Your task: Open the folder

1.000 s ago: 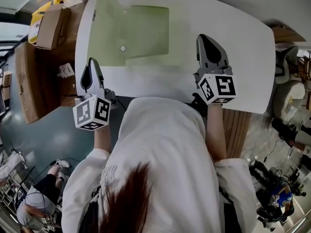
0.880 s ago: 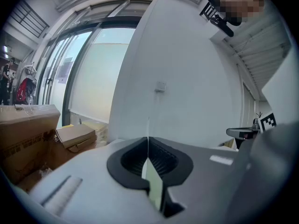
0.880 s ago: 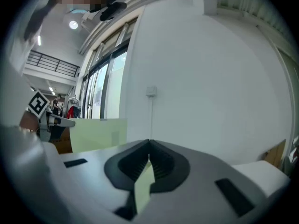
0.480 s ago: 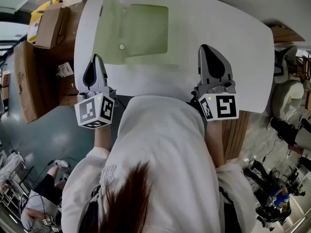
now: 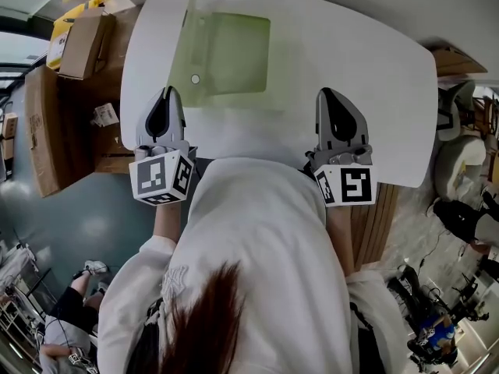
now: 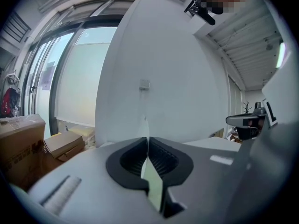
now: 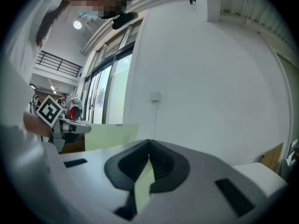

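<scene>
A pale green folder point(image 5: 234, 53) lies on the white table point(image 5: 351, 45) at the far left. Its cover point(image 5: 189, 29) stands raised along the left side, and a round snap point(image 5: 195, 79) sits near the front edge. My left gripper point(image 5: 166, 92) is shut and empty, just short of the folder's front left corner. In the left gripper view its jaws point(image 6: 147, 141) meet, with the cover point(image 6: 145, 125) edge-on beyond them. My right gripper point(image 5: 331, 92) hovers over bare table to the right, shut and empty. The right gripper view shows its jaws point(image 7: 149, 143) closed and the folder point(image 7: 112, 135) off to the left.
Cardboard boxes point(image 5: 78, 41) are stacked on the floor left of the table, and one more point(image 5: 43, 131) lies nearer. The table's front edge runs just beyond my chest. Chairs and gear point(image 5: 460, 139) crowd the right side. A white wall point(image 6: 159, 69) rises behind the table.
My left gripper has shifted right, toward the folder's front left corner. The right gripper drew back slightly toward me. The raised cover looks narrower, closer to upright.
</scene>
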A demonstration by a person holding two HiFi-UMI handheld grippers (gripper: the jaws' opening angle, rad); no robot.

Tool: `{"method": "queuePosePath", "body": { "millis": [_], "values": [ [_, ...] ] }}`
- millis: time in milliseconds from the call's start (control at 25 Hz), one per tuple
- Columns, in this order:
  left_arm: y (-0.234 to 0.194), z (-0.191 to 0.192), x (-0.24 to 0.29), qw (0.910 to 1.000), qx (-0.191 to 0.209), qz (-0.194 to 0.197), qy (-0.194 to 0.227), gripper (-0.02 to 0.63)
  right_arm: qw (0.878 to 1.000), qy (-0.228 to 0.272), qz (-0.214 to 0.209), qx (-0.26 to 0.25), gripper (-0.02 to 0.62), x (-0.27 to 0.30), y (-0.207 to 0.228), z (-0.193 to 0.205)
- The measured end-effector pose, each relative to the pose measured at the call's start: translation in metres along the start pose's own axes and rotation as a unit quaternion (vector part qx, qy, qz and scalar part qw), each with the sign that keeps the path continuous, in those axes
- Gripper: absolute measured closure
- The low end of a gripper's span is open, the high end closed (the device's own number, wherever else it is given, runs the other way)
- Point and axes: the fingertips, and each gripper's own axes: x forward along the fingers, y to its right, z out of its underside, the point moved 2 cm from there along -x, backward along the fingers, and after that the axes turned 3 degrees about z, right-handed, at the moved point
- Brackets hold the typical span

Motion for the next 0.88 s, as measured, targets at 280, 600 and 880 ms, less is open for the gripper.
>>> {"method": "queuePosePath", "body": {
  "millis": [280, 600, 880],
  "values": [
    [0.009, 0.000, 0.002, 0.9996, -0.022, 0.020, 0.002, 0.594, 1.000, -0.003, 0.006, 0.001, 0.588, -0.002, 0.001, 0.003],
    [0.022, -0.007, 0.000, 0.9994, -0.005, 0.033, 0.009, 0.584, 1.000, -0.005, 0.011, 0.004, 0.589, -0.007, 0.002, 0.005],
    [0.050, -0.011, 0.006, 0.9967, 0.019, 0.077, 0.015, 0.581, 1.000, -0.009, 0.010, 0.008, 0.589, -0.012, 0.000, 0.009]
  ]
}}
